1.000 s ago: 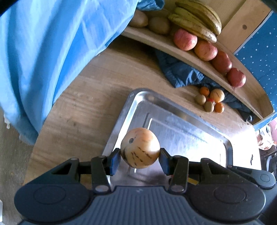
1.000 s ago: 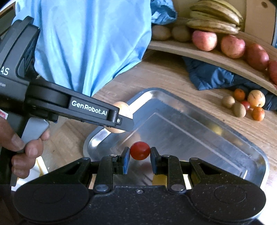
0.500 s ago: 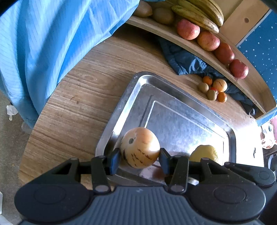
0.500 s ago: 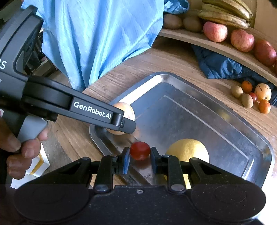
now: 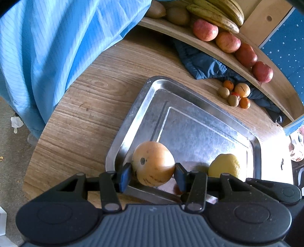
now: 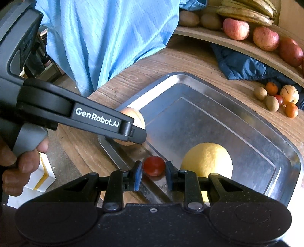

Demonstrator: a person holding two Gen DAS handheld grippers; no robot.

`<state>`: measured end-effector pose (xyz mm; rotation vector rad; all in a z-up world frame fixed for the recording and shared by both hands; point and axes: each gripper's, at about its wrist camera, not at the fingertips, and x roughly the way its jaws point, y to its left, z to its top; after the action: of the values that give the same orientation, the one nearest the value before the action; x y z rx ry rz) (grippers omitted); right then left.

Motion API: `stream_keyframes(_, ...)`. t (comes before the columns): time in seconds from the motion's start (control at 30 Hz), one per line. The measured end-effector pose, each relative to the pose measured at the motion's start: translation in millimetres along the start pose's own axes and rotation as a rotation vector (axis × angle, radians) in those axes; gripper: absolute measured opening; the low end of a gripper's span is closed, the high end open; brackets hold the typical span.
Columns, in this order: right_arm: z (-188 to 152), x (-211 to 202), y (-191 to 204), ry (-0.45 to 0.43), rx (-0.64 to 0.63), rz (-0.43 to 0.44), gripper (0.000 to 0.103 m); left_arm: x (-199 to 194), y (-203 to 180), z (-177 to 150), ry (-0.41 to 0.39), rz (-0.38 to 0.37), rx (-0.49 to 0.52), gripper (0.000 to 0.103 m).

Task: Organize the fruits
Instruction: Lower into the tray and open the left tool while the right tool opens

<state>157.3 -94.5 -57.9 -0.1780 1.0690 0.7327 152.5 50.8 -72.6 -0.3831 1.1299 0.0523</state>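
From the left wrist view, the left gripper [image 5: 153,172] pinches a round tan fruit [image 5: 153,163] with dark streaks, a pad pressed on each side of it. The fruit sits low over the near left corner of a metal tray [image 5: 133,114] on a wooden table [image 5: 85,106]. A yellow lemon [image 5: 225,165] lies in the tray to the right, partly hidden behind the gripper. Beyond the tray, a small heap of fruits [image 5: 234,94] rests on the table beside a dark blue cloth [image 5: 201,62]. On the curved wooden shelf [image 5: 209,47] behind stand red apples [image 5: 226,41], brown kiwis [image 5: 177,16] and bananas [image 5: 218,11]. A person's light blue garment [image 5: 57,47] fills the left side.

From the right wrist view, the right gripper [image 6: 153,173] has a small red tomato [image 6: 153,165] between its fingers; the jaws are opening, and a thin gap shows on either side of the tomato, which sits at the tray's [image 6: 285,148] near edge. The lemon [image 6: 208,161] lies just to its right. Across the left, the left gripper [image 6: 131,131], held by a hand [image 6: 17,165], clamps the tan fruit [image 6: 133,117] at the tray's left corner. A white and yellow box [image 6: 42,176] lies on the floor below.
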Motion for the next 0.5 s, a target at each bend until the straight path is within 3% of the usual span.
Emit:
stream_keyframes(0.37,-8.1,-21.6,-3.0,-0.045,0.005,0.017,0.042,-18.7,-10.4,-9.6,-0.02,0.017,0.038,0.065)
stream_keyframes(0.5,-14.3,-35.3,-6.3,-0.062,0.015,0.029,0.055,-29.1,-15.5,-17.1,-0.026,0.009,0.075,0.074)
